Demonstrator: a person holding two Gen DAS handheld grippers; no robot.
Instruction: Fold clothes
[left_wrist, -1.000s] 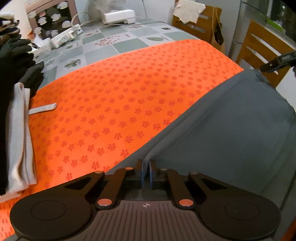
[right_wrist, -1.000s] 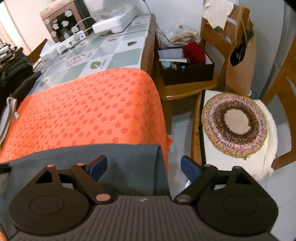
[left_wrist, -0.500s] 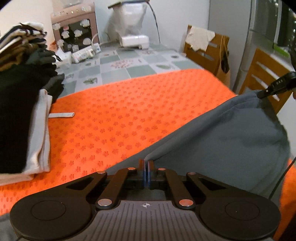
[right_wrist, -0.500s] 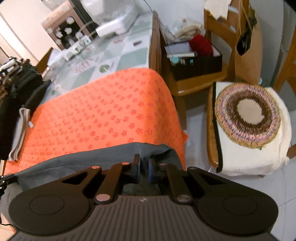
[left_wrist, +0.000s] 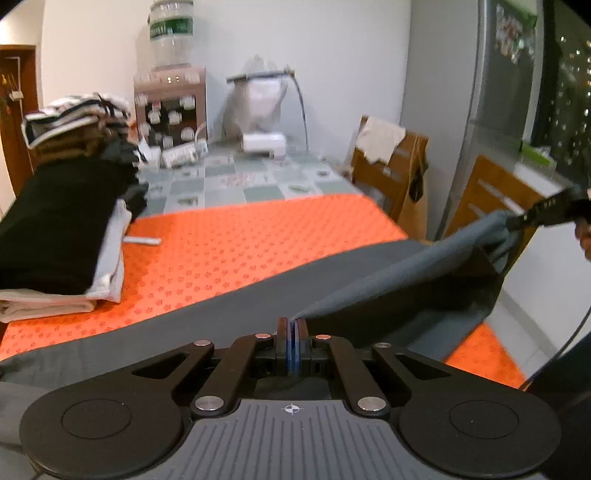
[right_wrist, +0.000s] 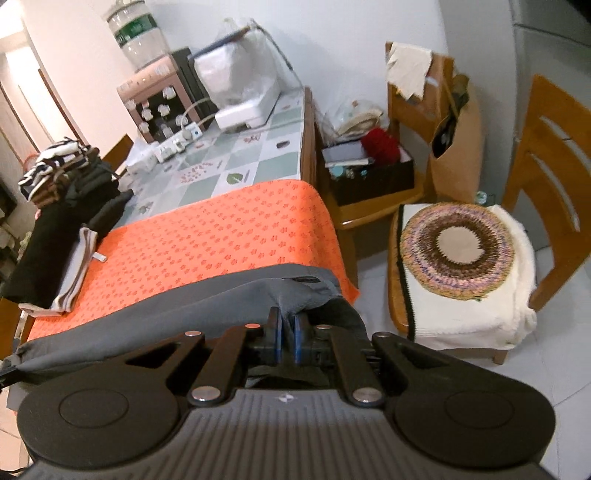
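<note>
A grey garment (left_wrist: 207, 317) lies along the near edge of the orange mat (left_wrist: 236, 251) and is lifted at both near corners. My left gripper (left_wrist: 292, 325) is shut on one corner of it. My right gripper (right_wrist: 287, 325) is shut on the other corner, where the grey garment (right_wrist: 192, 299) bunches up between the pads. The right gripper also shows at the far right of the left wrist view (left_wrist: 546, 212), holding the cloth up above the mat's edge.
A stack of folded clothes (left_wrist: 62, 206) stands on the mat's left side. Behind the mat are a tiled tabletop (right_wrist: 236, 166), a power strip and a white appliance. Wooden chairs (right_wrist: 546, 192), one with a round crocheted cushion (right_wrist: 456, 249), stand right of the table.
The right gripper closed on the garment's corner. Both grippers rose and pulled back, lifting the grey garment's near edge off the mat.
</note>
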